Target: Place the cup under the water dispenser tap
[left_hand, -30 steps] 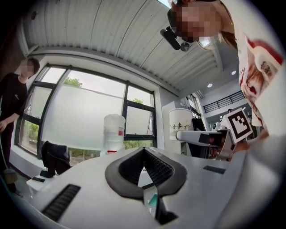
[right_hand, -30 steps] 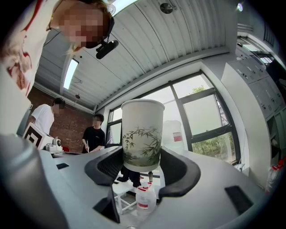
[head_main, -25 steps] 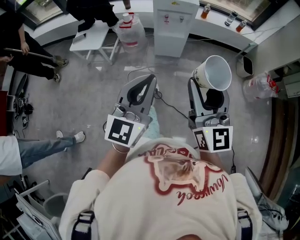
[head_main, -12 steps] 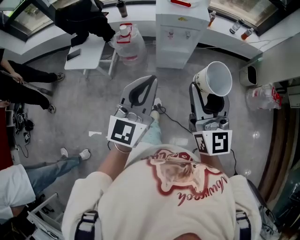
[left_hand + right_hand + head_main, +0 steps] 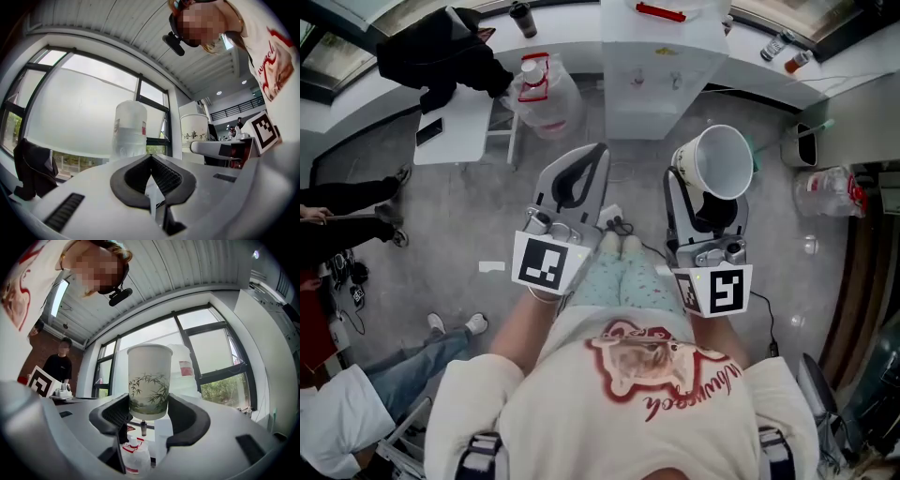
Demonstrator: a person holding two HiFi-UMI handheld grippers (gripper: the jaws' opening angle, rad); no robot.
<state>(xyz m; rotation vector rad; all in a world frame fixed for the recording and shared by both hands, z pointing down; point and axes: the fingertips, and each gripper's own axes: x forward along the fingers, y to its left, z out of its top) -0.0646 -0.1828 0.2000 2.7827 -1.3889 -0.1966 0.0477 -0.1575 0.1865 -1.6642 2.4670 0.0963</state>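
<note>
**Cup clamped in the right gripper, dispenser ahead**

The right gripper (image 5: 705, 199) is clamping the white paper cup with a green bamboo print (image 5: 149, 380). Its dark pads are pressing on the cup's lower wall from both sides. In the head view the open mouth is facing up, so the cup is sitting upright, which I judge suits sliding it in under a tap without tipping. Gripping it low is also leaving the rim free of the jaws, which should give clearance beneath the spout.

The left gripper (image 5: 592, 157) is holding nothing. The left gripper view is showing its jaws drawn together at the tips, with no object between them. It is pointing forward beside the right one, apparently idle, since one gripper is enough for so light a cup.

The white box-shaped water dispenser (image 5: 661, 75) is standing ahead against the curved white counter (image 5: 825, 66), well apart from the cup, its two small taps (image 5: 675, 82) facing the person. A large clear plastic water jug with a red handle (image 5: 546, 89) is resting on the floor just left of it. The placing step is not yet done.
</note>
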